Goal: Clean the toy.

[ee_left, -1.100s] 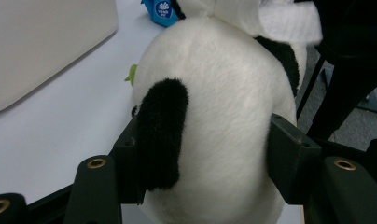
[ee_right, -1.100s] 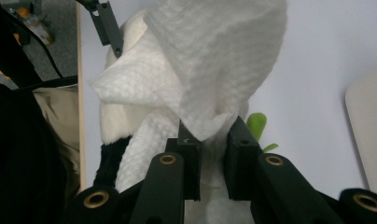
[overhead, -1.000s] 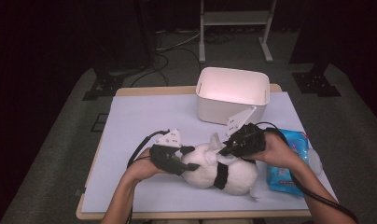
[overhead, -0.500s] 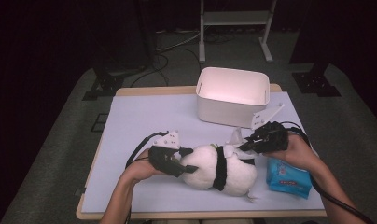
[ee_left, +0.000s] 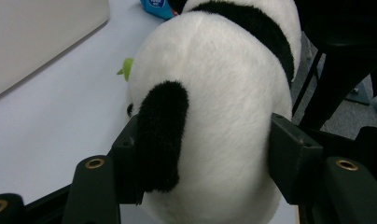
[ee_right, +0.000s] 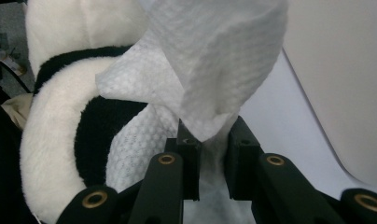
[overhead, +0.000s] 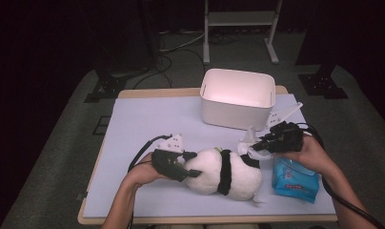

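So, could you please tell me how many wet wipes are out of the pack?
1: a white wipe pinched in the right gripper, beside the panda toy. More may be hidden in the blue pack.

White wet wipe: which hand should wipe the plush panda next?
Right. The right gripper is shut on the white textured wet wipe, right beside the black-and-white plush panda. The left gripper is clamping the panda's end, probably to steady it.
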